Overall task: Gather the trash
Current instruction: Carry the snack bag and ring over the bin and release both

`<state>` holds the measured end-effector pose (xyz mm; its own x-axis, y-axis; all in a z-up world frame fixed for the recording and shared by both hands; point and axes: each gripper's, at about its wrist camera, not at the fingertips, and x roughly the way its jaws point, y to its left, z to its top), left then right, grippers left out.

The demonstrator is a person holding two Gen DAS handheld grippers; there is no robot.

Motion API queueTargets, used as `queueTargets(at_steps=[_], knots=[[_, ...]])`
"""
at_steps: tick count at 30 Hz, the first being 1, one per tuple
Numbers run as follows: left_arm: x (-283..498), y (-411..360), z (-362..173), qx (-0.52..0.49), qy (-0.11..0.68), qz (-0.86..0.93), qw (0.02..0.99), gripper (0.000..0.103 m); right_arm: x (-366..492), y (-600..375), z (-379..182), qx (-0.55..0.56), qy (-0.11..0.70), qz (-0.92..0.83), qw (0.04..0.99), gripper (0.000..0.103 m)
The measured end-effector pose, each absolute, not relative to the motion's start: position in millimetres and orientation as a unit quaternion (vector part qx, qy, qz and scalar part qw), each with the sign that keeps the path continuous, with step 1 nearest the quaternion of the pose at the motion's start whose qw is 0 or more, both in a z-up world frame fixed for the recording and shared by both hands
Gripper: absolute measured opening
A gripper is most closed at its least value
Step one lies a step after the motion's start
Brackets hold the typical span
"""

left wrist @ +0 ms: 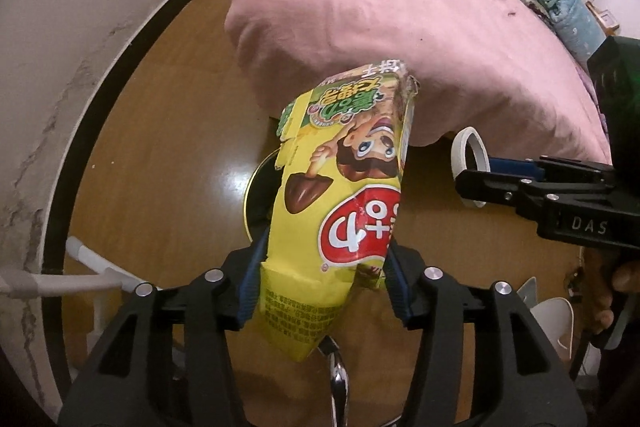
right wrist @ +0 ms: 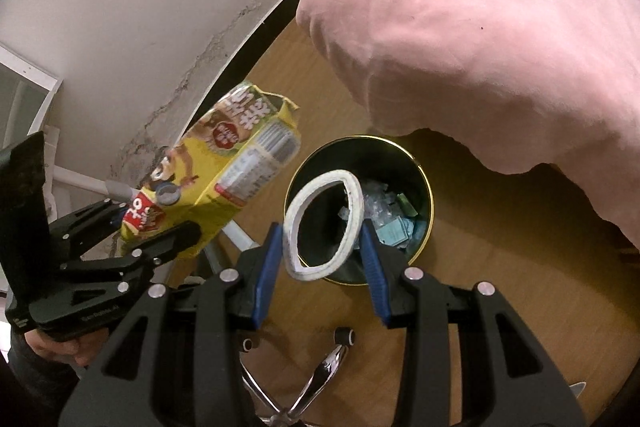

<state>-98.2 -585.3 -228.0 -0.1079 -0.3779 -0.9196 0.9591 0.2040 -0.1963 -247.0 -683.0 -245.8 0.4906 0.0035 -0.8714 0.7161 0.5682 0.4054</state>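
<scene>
A crumpled yellow snack box [left wrist: 340, 187] sits between the blue pads of my left gripper [left wrist: 324, 259], which is shut on its lower part. The box hangs tilted above the wooden floor, beside a dark round trash bin [right wrist: 424, 183] with a gold rim. In the left wrist view the box hides most of that bin [left wrist: 256, 195]. My right gripper [right wrist: 320, 231] is shut on a white tape ring [right wrist: 356, 195], squeezed into an oval directly over the bin's mouth. Paper scraps lie inside the bin. From the right wrist view, the left gripper [right wrist: 136, 223] and box [right wrist: 224, 179] are left of the bin.
A pink duvet [right wrist: 500, 39] overhangs the floor just behind the bin. A cracked white wall [right wrist: 140, 27] with a dark baseboard runs along the left. A chrome chair base with casters [right wrist: 336, 355] lies below the grippers. White tubing [left wrist: 80, 279] stands by the wall.
</scene>
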Motion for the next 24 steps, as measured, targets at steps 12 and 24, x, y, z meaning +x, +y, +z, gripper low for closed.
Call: queueTargets(at_steps=[12, 24], knots=[[-104, -581, -204, 0.317, 0.45, -0.559, 0.62, 0.071, -241, -682, -245, 0.397, 0.453, -0.233, 0.764, 0.04], [-99, -561, -172, 0.308, 0.42, -0.563, 0.641, 0.084, -224, -678, -244, 0.385, 0.47, -0.234, 0.759, 0.053]])
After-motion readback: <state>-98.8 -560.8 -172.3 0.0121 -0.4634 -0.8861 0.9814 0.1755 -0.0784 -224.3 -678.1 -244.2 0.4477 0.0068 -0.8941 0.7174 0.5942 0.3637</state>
